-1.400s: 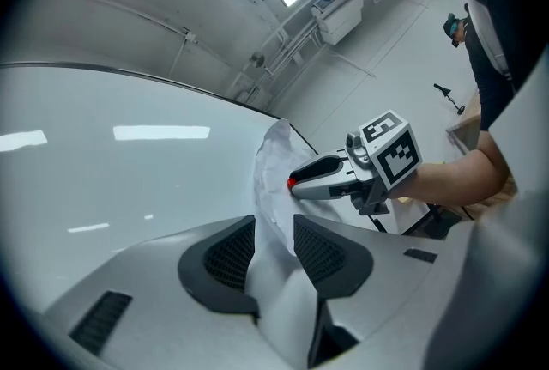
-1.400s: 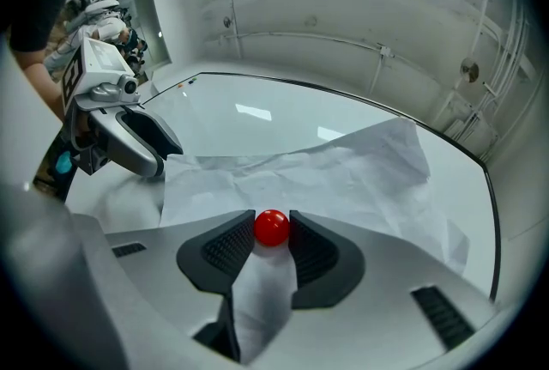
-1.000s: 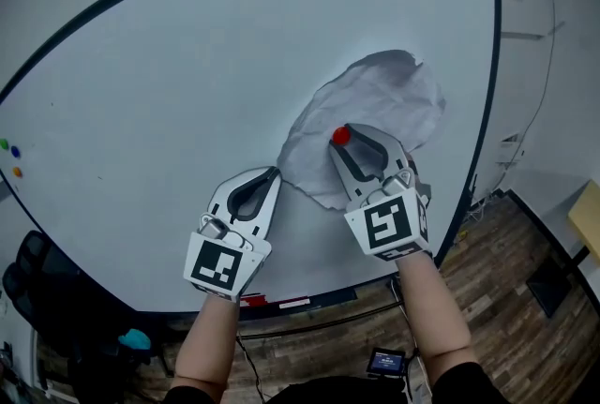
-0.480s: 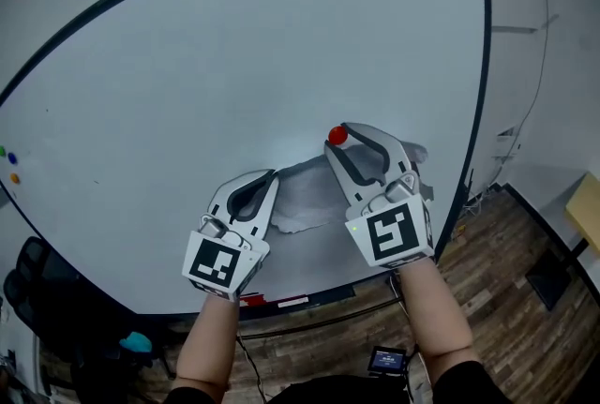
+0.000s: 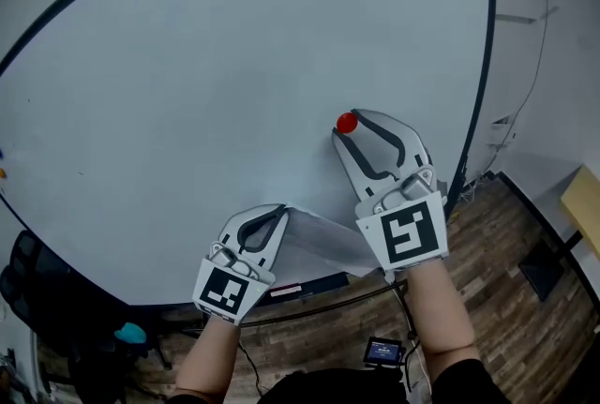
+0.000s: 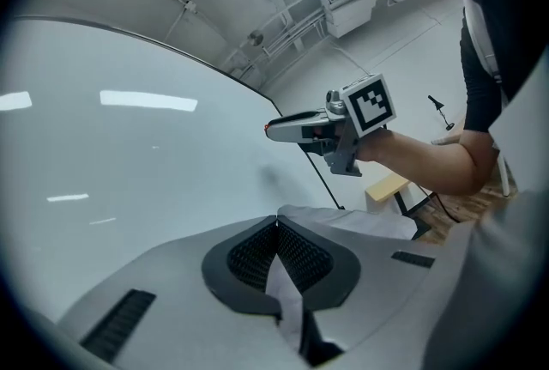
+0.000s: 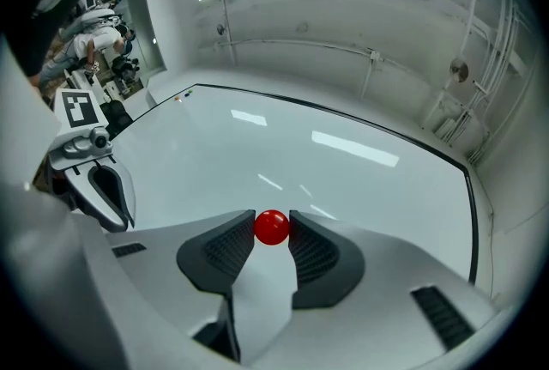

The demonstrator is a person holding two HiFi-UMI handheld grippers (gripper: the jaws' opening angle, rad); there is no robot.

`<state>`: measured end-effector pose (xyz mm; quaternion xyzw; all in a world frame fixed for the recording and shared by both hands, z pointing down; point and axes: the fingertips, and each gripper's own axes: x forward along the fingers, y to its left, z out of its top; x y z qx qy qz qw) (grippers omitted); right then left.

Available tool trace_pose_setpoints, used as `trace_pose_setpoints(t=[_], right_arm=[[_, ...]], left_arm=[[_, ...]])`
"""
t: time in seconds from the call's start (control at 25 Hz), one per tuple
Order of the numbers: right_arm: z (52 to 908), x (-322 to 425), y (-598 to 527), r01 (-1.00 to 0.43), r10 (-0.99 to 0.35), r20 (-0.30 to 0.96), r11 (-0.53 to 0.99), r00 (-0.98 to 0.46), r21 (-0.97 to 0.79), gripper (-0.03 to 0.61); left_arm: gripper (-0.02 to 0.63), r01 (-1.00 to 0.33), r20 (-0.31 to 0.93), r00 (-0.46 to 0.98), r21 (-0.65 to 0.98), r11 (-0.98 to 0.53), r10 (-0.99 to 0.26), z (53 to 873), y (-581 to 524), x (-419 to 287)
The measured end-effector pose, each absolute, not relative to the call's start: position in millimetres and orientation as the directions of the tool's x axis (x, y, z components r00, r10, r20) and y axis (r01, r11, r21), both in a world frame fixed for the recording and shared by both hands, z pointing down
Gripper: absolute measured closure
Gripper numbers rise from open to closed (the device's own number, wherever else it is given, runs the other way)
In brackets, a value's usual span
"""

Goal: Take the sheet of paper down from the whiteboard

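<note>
The white sheet of paper [image 5: 323, 243] is off the whiteboard [image 5: 187, 65] and hangs low by the board's bottom edge. My left gripper [image 5: 281, 210] is shut on its left edge; in the left gripper view the sheet [image 6: 352, 221] runs pinched between the pads and out to the right of the left gripper [image 6: 276, 222]. My right gripper [image 5: 349, 123] is held up against the board, to the right and higher, shut on a small red magnet [image 5: 346, 122]. The right gripper view shows that red magnet [image 7: 273, 227] clamped between the fingertips of the right gripper [image 7: 273, 231].
A marker tray with a red marker [image 5: 281, 291] runs under the board. Below are a wooden floor, a small device [image 5: 382, 352], a black chair [image 5: 28, 280] at the left and a yellow tabletop [image 5: 581, 196] at the right.
The sheet has come off the board and dropped with my left gripper, which moved down. My right gripper kept the red magnet and drifted slightly up and right.
</note>
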<state>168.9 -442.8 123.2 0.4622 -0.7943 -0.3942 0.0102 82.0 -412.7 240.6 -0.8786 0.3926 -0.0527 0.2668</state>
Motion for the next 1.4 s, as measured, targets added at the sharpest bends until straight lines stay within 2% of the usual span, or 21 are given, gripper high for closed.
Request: trace_pose_setpoints(t=[0.4, 1.08, 1.4], right_arm=[[144, 160, -471, -0.729, -0.759, -0.310, 0.299, -0.573, 0.615, 0.448], [141, 152, -477, -0.727, -0.752, -0.327, 0.281, -0.573, 0.626, 0.446], [144, 149, -480, -0.735, -0.743, -0.350, 0.272, -0.571, 0.621, 0.446]], left_arm=[[0.601, -0.657, -0.073, 0.721, -0.386, -0.647, -0.689, 309, -382, 72], [0.601, -0.730, -0.005, 0.673, -0.166, -0.663, -0.739, 393, -344, 50], [0.601, -0.746, 0.057, 0.655, -0.113, -0.657, -0.753, 416, -343, 39]])
